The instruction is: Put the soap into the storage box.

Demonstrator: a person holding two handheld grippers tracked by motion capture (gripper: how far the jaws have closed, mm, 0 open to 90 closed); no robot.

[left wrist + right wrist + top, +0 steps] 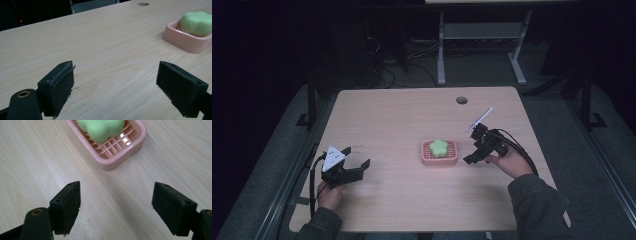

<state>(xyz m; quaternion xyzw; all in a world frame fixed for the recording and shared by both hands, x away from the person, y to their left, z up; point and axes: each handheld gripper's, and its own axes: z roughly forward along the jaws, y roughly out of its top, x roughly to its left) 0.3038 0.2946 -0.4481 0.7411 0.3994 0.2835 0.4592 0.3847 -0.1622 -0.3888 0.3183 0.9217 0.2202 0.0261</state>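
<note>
A green flower-shaped soap [440, 147] lies in a pink slotted soap dish [439, 161] right of the table's middle. My right gripper [472, 146] stands open just right of the dish, jaws pointing at it, nothing between them. In the right gripper view the dish [117, 161] and the soap [100, 128] sit just ahead of the open right gripper [117, 205]. My left gripper [356, 157] is open near the table's left front, well away from the dish. In the left gripper view the left gripper [120, 85] spans bare wood, with the dish [185, 42] and soap [197, 23] at the far right.
The light wooden table [402, 120] has a round cable hole [461, 100] near its far edge. A thin white rod [482, 117] sticks up behind the right gripper. Desk legs [441, 50] and cables stand on the dark floor beyond.
</note>
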